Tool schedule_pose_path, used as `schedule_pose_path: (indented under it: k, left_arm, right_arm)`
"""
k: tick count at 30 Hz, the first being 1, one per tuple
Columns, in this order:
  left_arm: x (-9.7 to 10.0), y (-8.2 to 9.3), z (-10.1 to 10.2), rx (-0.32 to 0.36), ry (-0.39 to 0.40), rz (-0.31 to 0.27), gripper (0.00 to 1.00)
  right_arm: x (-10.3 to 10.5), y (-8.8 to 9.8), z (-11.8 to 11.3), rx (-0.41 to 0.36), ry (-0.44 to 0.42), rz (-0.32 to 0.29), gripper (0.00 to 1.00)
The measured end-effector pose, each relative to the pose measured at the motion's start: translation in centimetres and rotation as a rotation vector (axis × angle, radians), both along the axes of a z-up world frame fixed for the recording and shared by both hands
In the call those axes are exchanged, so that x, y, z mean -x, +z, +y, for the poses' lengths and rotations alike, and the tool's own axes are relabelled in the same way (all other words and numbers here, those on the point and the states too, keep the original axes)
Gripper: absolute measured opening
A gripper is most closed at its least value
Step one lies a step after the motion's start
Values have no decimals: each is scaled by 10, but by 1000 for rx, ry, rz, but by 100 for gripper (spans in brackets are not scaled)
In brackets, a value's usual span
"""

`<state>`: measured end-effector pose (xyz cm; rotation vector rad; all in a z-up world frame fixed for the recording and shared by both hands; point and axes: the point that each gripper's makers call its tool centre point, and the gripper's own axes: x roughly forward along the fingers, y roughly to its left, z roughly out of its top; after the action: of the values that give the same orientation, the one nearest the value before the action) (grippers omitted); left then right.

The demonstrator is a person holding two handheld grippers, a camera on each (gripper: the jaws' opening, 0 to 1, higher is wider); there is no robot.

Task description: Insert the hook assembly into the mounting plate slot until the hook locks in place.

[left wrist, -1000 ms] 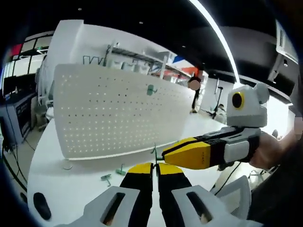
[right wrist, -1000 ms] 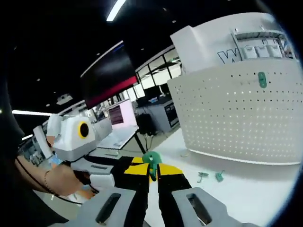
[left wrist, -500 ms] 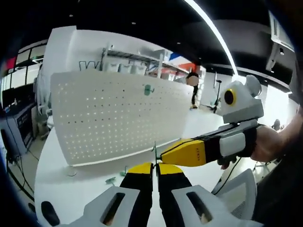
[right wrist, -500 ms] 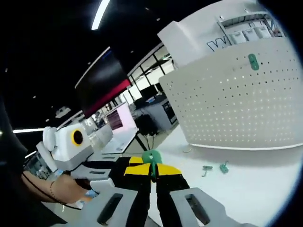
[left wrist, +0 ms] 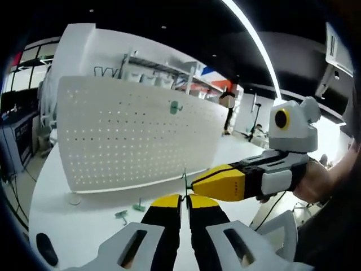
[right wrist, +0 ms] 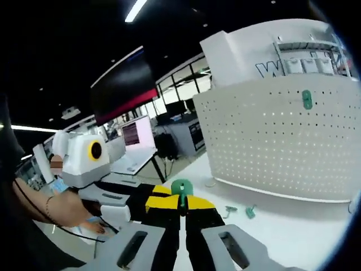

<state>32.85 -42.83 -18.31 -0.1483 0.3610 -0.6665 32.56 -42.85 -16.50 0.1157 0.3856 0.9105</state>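
Both grippers drifted back a bit; right gripper (right wrist: 181,204) stays clamped on the green hook (right wrist: 181,189), left gripper (left wrist: 184,202) pinched together, pegboard (right wrist: 282,141) still unreached.

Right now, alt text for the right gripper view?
The right gripper, jaws shut on a green hook, faces a white perforated panel that already carries one green hook. Two spare hooks lie on the white table; the left gripper shows alongside.
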Motion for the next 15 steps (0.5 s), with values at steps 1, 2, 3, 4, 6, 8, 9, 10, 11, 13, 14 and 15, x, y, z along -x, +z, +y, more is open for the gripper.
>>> schedule_pose_path:
  k: [1, 2, 3, 4, 6, 8, 9, 10, 11, 13, 14, 15]
  left_arm:
    - [0, -2, 0, -2, -2, 7, 5]
    - [0, -5, 0, -8, -5, 19, 5]
    - [0, -6, 0, -12, -3, 19, 6]
    - [0, -8, 1, -21, 3, 22, 8]
    - [0, -9, 2, -23, 10, 23, 12]
    - [0, -11, 4, 4, 17, 40, 13]
    - [0, -10, 4, 15, 17, 44, 14]
    - [-1, -9, 5, 27, 24, 44, 16]
    - [-1, -9, 5, 30, 26, 45, 18]
    - [-3, -7, 6, 37, 36, 32, 27]
    - [-3, -7, 7, 38, 42, 28, 30]
    - [-4, -5, 7, 38, 45, 18, 31]
  right_arm:
    - [-1, 0, -1, -1, -3, 2, 0]
    - [-1, 0, -1, -3, -4, 3, 0]
    - [-2, 2, -1, -9, -8, -1, 0]
    - [-2, 2, -1, -8, -7, -1, 0]
    - [-3, 3, -2, -3, -6, -8, 0]
    - [-4, 3, -3, -1, -7, -10, 0]
    - [-4, 4, -4, -2, -9, -14, 0]
    - [-6, 4, -6, 2, -14, -18, 0]
    - [-6, 4, -7, 1, -17, -17, 0]
    - [-9, 4, -9, 0, -27, -21, 0]
    - [-10, 4, -11, 1, -31, -24, 0]
    - [-11, 5, -12, -1, -37, -27, 0]
